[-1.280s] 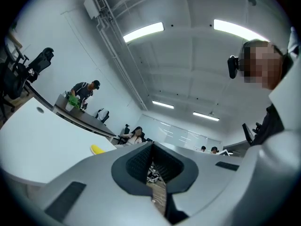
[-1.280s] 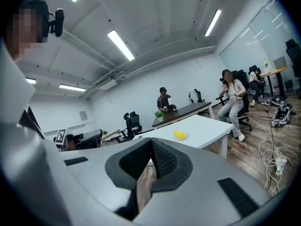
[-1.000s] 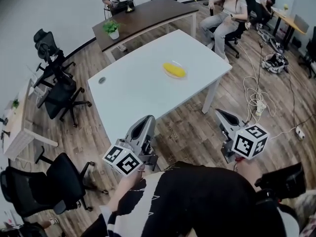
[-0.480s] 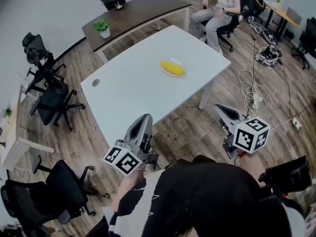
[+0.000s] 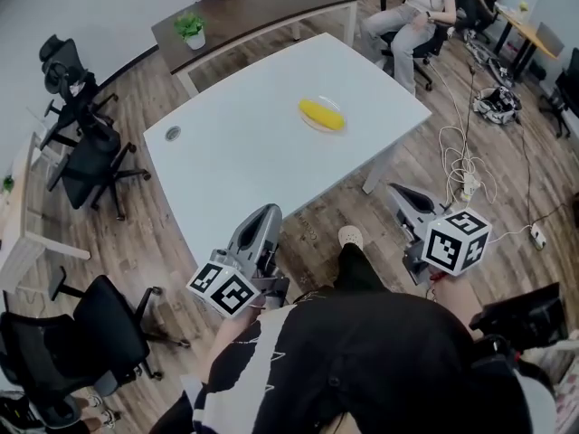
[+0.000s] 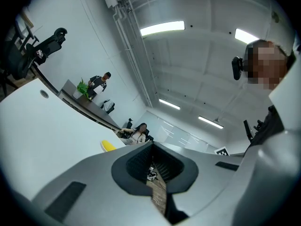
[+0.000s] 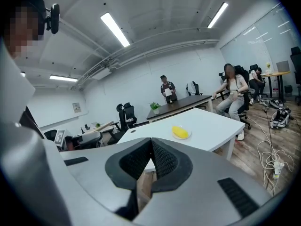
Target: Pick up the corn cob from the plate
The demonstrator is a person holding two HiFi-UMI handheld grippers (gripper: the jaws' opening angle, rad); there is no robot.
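On the far half of the white table (image 5: 244,165), toward its right-hand corner as the head view shows it, we see the corn cob (image 5: 321,114). It is a short, stout cylinder of even bright yellow with rounded ends. It lies on its side, its long axis roughly parallel to the nearest edge of the tabletop. It rests on a small, pale, shallow plate (image 5: 317,128), of which only a thin rim shows around it. From the right gripper view we see the same cob as a yellow oval on the plate, with bare tabletop on every side. In the left gripper view only one yellow end shows above the jaw housing.

Both grippers are held low, off the near end of the table and over the wooden floor (image 5: 425,152), well apart from the cob. The left gripper (image 5: 268,212) is at the near corner, with its jaws clenched together and nothing between them. The right gripper (image 5: 399,192) is out past the near right edge of the table, and its jaws are likewise pressed together and empty. Through the hollow behind each pair of pads we see only floor.

A round cable port (image 5: 172,134) sits near the left corner of the tabletop. Beyond the table are a dark desk (image 5: 262,3) with a potted plant (image 5: 190,30), black office chairs (image 5: 86,156) at the left, a seated person (image 5: 412,12), and loose cables (image 5: 461,165) on the floor at the right.
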